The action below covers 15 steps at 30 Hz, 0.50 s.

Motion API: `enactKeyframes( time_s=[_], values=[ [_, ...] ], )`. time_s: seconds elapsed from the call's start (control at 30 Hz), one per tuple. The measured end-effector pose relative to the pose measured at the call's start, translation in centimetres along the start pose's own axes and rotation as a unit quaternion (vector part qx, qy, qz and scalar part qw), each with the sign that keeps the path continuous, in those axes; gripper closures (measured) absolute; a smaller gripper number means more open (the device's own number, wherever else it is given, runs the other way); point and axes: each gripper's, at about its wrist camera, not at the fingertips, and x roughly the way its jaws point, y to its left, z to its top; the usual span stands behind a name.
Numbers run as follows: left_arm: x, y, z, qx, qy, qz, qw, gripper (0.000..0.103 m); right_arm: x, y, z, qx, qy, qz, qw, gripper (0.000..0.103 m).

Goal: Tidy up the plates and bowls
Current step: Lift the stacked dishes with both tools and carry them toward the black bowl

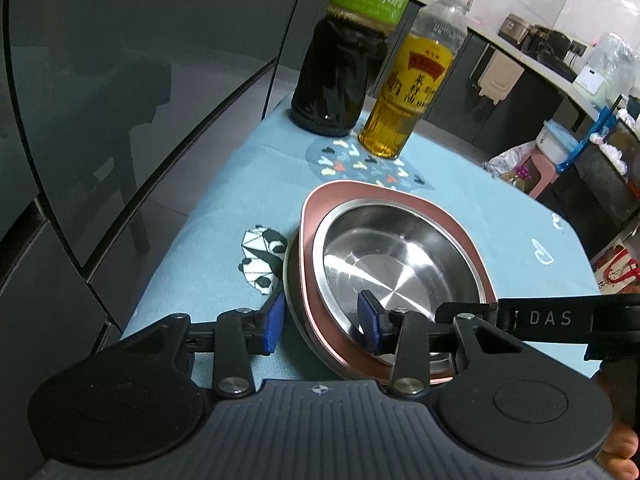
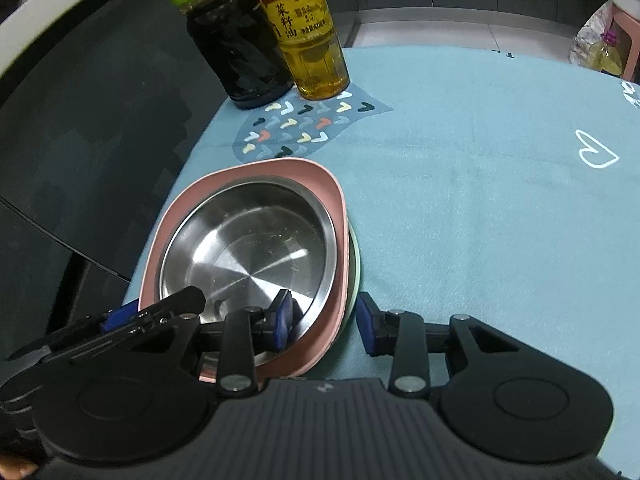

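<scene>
Upper frame: your dark vinegar bottle [image 1: 340, 68] and oil bottle [image 1: 404, 92] stand side by side on the desk [image 1: 500, 220]. Your left hand-held gripper [image 1: 320, 324] and right hand-held gripper [image 2: 324, 322], both half open, straddle the pink plate [image 1: 440, 220] rim holding the steel bowl [image 1: 392, 256]; grip unclear.

Bowl [image 1: 394, 264] on plate [image 1: 320, 208], bottles [image 1: 340, 68] behind

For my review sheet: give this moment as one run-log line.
stack: steel bowl in pink plate, on blue cloth | left gripper: jaws straddle rim | right gripper: same | bottles behind
</scene>
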Motion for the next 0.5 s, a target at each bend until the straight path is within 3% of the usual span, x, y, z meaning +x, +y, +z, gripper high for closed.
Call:
enactKeyframes(
  time_s=[0.5],
  values=[
    [-2.7, -1.2, -0.7, 0.008, -0.019, -0.006, 0.9998, 0.066, -3.4, 0.5, -1.3, -0.007, -0.038, 0.0, 0.999, 0.08]
  ],
)
